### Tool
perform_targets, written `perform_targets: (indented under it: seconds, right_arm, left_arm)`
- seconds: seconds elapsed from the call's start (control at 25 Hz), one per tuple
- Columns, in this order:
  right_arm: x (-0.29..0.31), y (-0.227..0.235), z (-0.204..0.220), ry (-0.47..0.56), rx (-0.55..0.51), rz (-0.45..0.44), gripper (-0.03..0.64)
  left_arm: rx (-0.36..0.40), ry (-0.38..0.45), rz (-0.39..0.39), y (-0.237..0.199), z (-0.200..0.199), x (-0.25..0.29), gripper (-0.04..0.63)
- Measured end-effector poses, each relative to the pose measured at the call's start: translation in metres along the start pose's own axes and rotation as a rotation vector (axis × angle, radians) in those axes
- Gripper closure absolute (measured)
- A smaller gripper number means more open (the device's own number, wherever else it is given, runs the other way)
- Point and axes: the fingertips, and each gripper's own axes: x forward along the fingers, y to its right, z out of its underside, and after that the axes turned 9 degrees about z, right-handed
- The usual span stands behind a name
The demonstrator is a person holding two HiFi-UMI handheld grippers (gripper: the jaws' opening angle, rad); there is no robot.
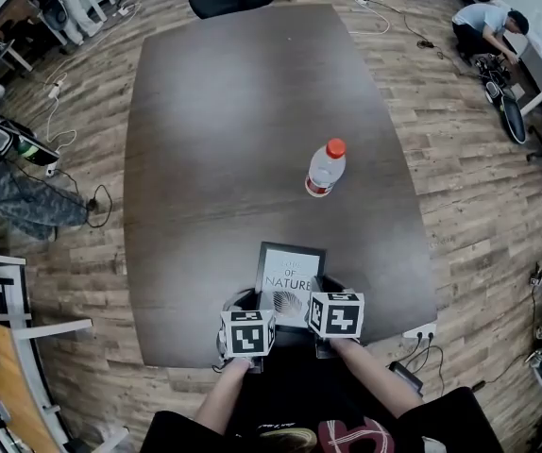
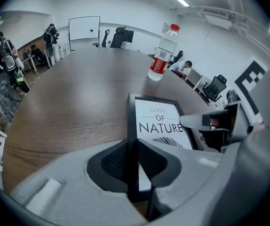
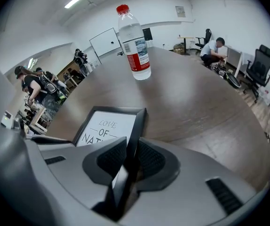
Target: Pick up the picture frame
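Head view: the picture frame (image 1: 291,270) lies between both tools at the bench's (image 1: 252,111) near edge, the left tool (image 2: 132,161) clamped on its left rail, the right tool (image 3: 130,160) clamped on its right rail.

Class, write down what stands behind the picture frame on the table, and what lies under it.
Behind the picture frame, farther up the table, a red-capped water bottle stands upright, apart from it. Whatever lies under the frame is covered by the frame itself.
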Motion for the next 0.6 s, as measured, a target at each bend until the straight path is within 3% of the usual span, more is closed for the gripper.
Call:
perform_targets:
  seconds: [0.6]
  right_arm:
    - [-0.0045, 0.0003, -0.0058, 0.038, -0.036, 0.001, 0.531]
  left_arm:
    - [0.005, 0.002, 0.009, 0.0032, -0.0029, -0.0027, 0.523]
